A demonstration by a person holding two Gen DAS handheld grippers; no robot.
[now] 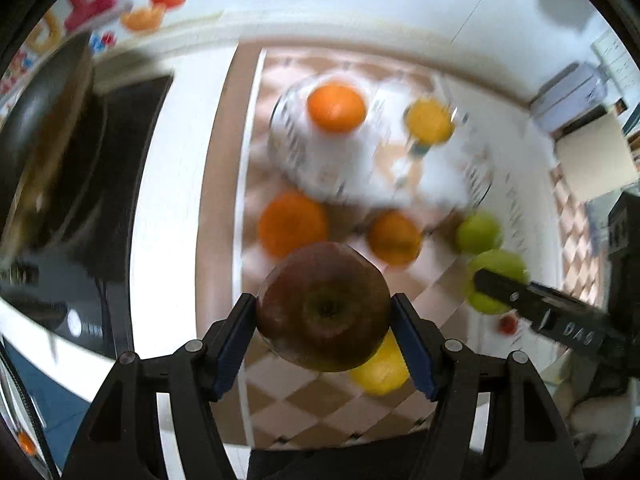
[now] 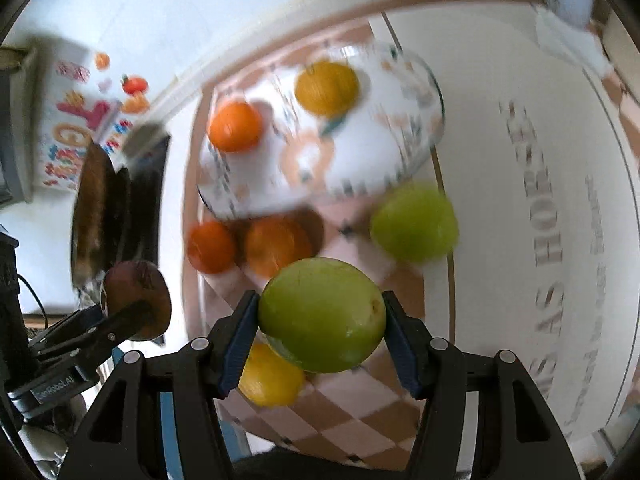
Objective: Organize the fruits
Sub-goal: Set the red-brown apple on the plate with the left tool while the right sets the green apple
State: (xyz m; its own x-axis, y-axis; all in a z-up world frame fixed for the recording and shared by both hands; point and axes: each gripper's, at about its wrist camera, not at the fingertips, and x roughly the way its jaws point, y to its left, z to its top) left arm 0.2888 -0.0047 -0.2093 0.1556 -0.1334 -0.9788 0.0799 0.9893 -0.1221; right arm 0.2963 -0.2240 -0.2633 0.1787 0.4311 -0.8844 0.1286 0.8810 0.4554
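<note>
Left gripper (image 1: pixel 323 312) grips red apple (image 1: pixel 323 306) above checkered cloth (image 1: pixel 304 404); right gripper (image 2: pixel 320 320) grips green apple (image 2: pixel 322 316). 2 oranges (image 1: pixel 336 107) sit in bowl (image 1: pixel 304 168) beyond.

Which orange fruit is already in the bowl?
The orange on the left inside the bowl, beside the yellow fruit. The other two oranges lie on the checked cloth in front.

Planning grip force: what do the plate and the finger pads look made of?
The plate looks like glazed ceramic: glossy white with a printed rim pattern, though blur leaves melamine possible. The finger pads look like blue ribbed rubber or soft plastic, matte, pressing the red apple without visible slip.
</note>
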